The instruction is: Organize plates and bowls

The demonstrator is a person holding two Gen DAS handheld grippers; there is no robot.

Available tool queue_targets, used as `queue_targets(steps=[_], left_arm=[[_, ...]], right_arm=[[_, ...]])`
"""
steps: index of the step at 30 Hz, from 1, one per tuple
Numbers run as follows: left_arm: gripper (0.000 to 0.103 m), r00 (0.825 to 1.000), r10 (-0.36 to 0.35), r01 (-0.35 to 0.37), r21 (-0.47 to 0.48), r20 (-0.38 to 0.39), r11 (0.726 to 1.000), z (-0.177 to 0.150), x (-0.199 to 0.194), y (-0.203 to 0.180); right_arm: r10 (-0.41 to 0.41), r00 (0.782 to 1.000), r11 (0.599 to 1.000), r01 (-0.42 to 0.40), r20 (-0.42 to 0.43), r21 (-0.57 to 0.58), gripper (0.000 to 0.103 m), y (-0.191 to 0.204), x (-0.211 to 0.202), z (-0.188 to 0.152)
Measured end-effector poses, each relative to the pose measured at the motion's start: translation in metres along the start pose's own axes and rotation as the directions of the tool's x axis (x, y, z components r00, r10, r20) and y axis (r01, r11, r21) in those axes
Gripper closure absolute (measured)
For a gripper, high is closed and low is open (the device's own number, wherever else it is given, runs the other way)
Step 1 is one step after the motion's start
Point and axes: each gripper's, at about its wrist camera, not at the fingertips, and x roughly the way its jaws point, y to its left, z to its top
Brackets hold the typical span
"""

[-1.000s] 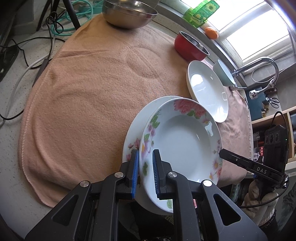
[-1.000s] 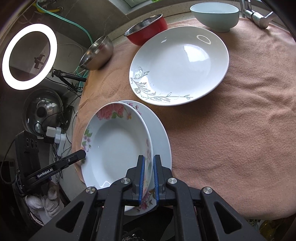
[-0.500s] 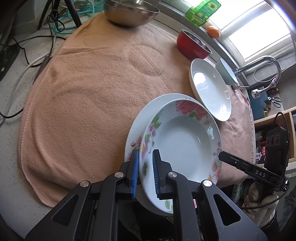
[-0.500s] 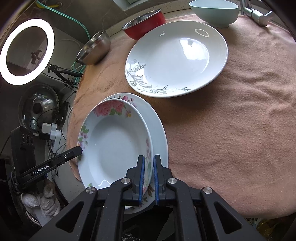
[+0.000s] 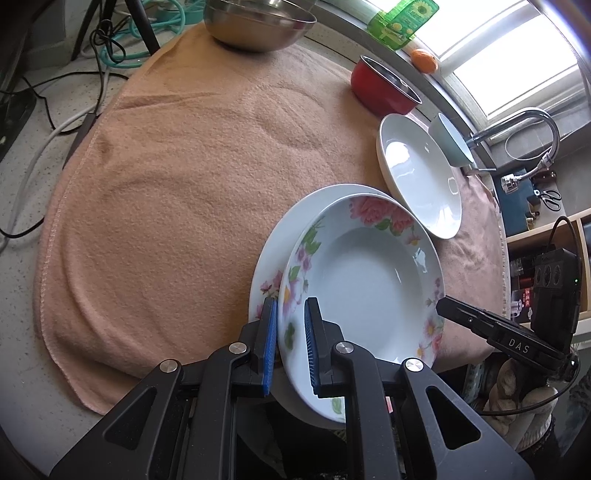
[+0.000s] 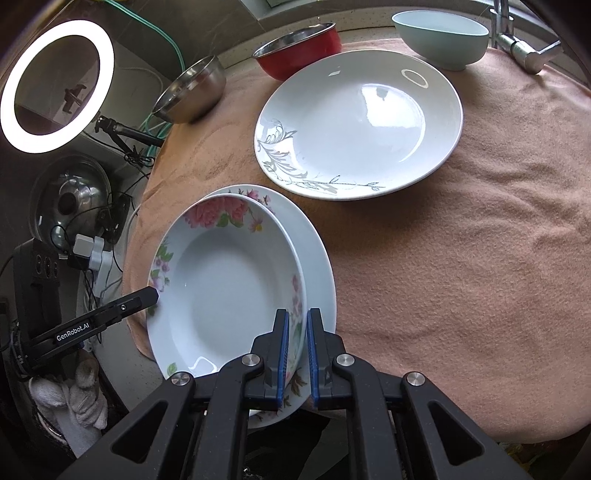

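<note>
Porcelain painted with pink flowers sits between both sets of jaws: the left gripper (image 5: pixel 290 345) and the right gripper (image 6: pixel 295 350) each pinch opposite rims of the upper floral plate (image 5: pixel 364 291), nearly closed on its thin edge, much as a second ago. Since then the view has slid slightly: the white plate with grey sprigs (image 6: pixel 360 123) sits a little lower and left in the right wrist frame, and the pair of floral plates has crept up. That upper plate rests tilted on a second floral plate (image 6: pixel 317 258) at the lower left of the right view, both overhanging the near edge of the peach towel (image 5: pixel 177 184). Open towel spreads wide across the left half of the left view and the right half of the right view. Counted: three plates, two floral and one sprigged; three bowls along the far edge, a steel bowl (image 5: pixel 255 22), a red bowl (image 5: pixel 382 88) and a pale blue bowl (image 6: pixel 441 35).
</note>
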Motion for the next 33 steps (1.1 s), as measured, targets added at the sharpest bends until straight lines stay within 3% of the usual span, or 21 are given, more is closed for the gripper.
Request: queue_targets(steps=[13,22,33], left_arm=[[0.090,1.000,0.017,-0.017,0.010,0.002,1.000,0.002,-0.007,0.006],[0.090,0.999,0.001,-0.001,0.004,0.050,1.000,0.015,-0.024,0.005],[0.090,0.994,-0.022,0.018,0.041,0.103,0.999,0.042,-0.026,-0.020]], right_arm=[[-0.013,1.000,1.000,0.012,0.023,0.022,0.092,-0.005,-0.006,-0.001],[-0.015,0.994,1.000,0.013,0.105,0.023,0.091,-0.007,-0.027,0.001],[-0.081,0.973,0.996,0.074,0.214,0.041,0.091,-0.025,-0.059,0.011]])
